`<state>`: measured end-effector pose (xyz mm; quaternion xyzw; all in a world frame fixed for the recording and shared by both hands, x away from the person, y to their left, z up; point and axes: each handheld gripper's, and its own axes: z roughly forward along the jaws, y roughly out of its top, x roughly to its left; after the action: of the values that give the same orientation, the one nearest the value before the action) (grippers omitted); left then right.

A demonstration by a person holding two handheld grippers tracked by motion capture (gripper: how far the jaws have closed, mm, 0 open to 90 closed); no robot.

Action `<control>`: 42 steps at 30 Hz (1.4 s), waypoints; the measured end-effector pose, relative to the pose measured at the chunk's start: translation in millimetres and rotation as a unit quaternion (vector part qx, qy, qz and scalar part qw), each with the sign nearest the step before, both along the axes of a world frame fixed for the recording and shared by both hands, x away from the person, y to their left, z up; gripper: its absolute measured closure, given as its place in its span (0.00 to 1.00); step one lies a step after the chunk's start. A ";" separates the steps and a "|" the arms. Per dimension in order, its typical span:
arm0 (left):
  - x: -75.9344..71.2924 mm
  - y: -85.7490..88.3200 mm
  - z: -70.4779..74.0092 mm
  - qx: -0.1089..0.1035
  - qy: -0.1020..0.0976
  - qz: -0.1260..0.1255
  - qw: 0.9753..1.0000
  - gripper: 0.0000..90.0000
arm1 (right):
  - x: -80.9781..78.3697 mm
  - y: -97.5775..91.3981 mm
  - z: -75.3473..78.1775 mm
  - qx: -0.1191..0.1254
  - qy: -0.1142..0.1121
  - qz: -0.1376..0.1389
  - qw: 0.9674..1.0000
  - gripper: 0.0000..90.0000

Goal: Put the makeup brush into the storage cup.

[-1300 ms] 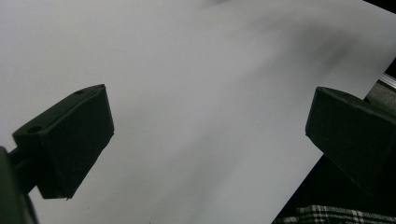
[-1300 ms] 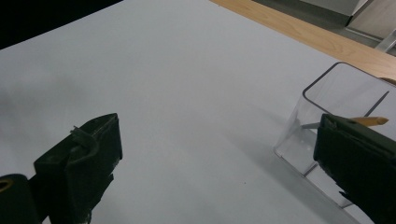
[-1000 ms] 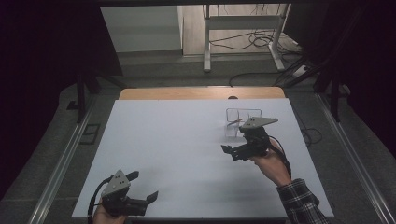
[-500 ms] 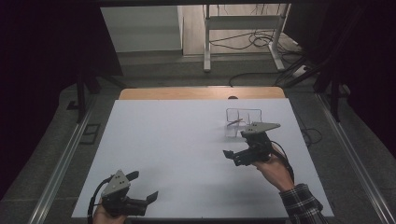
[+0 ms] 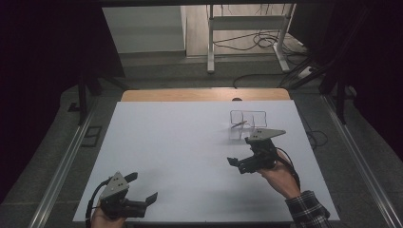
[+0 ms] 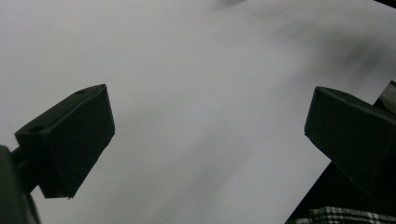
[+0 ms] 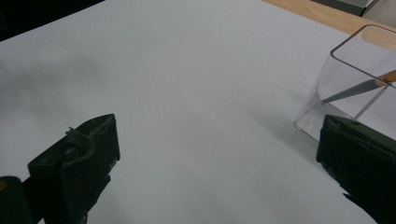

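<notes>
Dim room, big white table (image 5: 190, 156) with a wood strip along the far edge, and the clear acrylic box (image 5: 247, 124) with a thin pencil-like stick (image 7: 359, 88) leaning inside sits toward the far right, just beyond the right gripper (image 5: 241, 164), whose jaws are wide apart and empty. My guess is the risk is that light box getting clipped by the nearer jaw and sliding or tipping, stick and all, if the approach comes in low and sideways. Left gripper (image 5: 142, 199) hangs spread open at the near edge, well apart, and there's loads of bare room across the middle.
</notes>
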<state>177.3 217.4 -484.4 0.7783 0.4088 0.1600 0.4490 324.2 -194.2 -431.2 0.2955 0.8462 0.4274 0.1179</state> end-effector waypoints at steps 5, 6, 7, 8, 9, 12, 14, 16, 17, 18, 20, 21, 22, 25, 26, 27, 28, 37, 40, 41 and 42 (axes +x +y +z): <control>0.4 4.0 0.3 0.004 -0.001 0.005 1.000 0.02 | -3.6 -0.3 0.0 0.001 -0.001 -0.001 1.000 0.00; 0.4 4.5 0.2 0.004 -0.001 0.006 1.000 0.02 | -4.6 -0.5 -0.1 0.001 -0.003 -0.001 1.000 0.00; 0.5 5.1 0.2 0.004 -0.001 0.006 1.000 0.02 | -5.3 -0.7 -0.2 0.001 -0.002 -0.001 1.000 0.00; 0.5 5.5 0.1 0.005 0.000 0.007 1.000 0.02 | -6.2 -0.9 -0.4 0.001 -0.003 -0.001 1.000 0.00; 0.5 5.8 0.1 0.005 0.000 0.007 1.000 0.02 | -7.0 -1.1 -0.6 0.001 -0.003 -0.002 1.000 0.00; 0.7 7.3 0.0 0.005 0.000 0.009 1.000 0.02 | -9.3 -1.6 -1.7 0.001 0.000 -0.002 1.000 0.00; 0.8 7.9 -0.1 0.006 -0.001 0.010 1.000 0.02 | -11.4 -1.8 -2.3 -0.001 -0.001 -0.002 1.000 0.00; 0.9 8.8 -0.3 0.005 0.000 0.011 1.000 0.02 | -13.0 -2.2 -2.6 0.001 0.000 -0.003 1.000 0.00; 1.0 9.3 -0.4 0.005 0.000 0.011 1.000 0.02 | -13.8 -2.5 -2.8 0.002 0.000 -0.003 1.000 0.00; 1.1 9.6 -0.4 0.005 0.001 0.011 1.000 0.02 | -15.1 -2.9 -3.1 0.002 0.000 -0.004 1.000 0.00; 1.2 10.1 -0.6 0.004 0.001 0.011 1.000 0.02 | -16.4 -3.6 -3.5 0.003 0.000 -0.003 1.000 0.00; 1.2 10.3 -0.7 0.004 0.001 0.011 1.000 0.02 | -17.3 -3.9 -3.8 0.004 0.000 -0.004 1.000 0.00; 1.2 10.5 -0.7 0.004 0.001 0.012 1.000 0.02 | -18.2 -4.3 -4.3 0.004 -0.001 -0.003 1.000 0.00; 1.4 10.7 -0.9 0.003 0.002 0.012 1.000 0.02 | -20.1 -5.1 -5.6 0.004 0.001 -0.003 1.000 0.00; 1.4 10.6 -1.0 0.003 0.003 0.012 1.000 0.02 | -21.0 -5.2 -6.3 0.003 0.002 -0.003 1.000 0.00; 1.4 10.5 -1.1 0.004 0.003 0.012 1.000 0.02 | -21.6 -5.5 -7.1 0.002 0.002 -0.003 1.000 0.00; 1.4 10.4 -1.1 0.004 0.003 0.011 1.000 0.02 | -22.4 -5.6 -8.2 0.001 0.002 -0.005 1.000 0.00; 1.7 10.2 -1.6 0.005 0.005 0.010 1.000 0.02 | -27.7 -7.8 -14.2 -0.009 0.003 -0.005 1.000 0.00; 1.8 10.1 -1.8 0.005 0.006 0.009 1.000 0.02 | -29.4 -9.4 -14.8 -0.011 0.002 -0.006 1.000 0.00; 1.8 10.1 -1.9 0.005 0.006 0.009 1.000 0.02 | -29.8 -9.8 -14.9 -0.011 0.001 -0.007 1.000 0.00; 1.8 10.1 -1.9 0.006 0.006 0.009 1.000 0.02 | -30.3 -10.5 -14.9 -0.012 0.000 -0.007 1.000 0.00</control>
<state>179.1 227.5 -486.3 0.7781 0.4177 0.1612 0.4406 293.8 -204.6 -446.1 0.3004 0.8490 0.4166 0.1243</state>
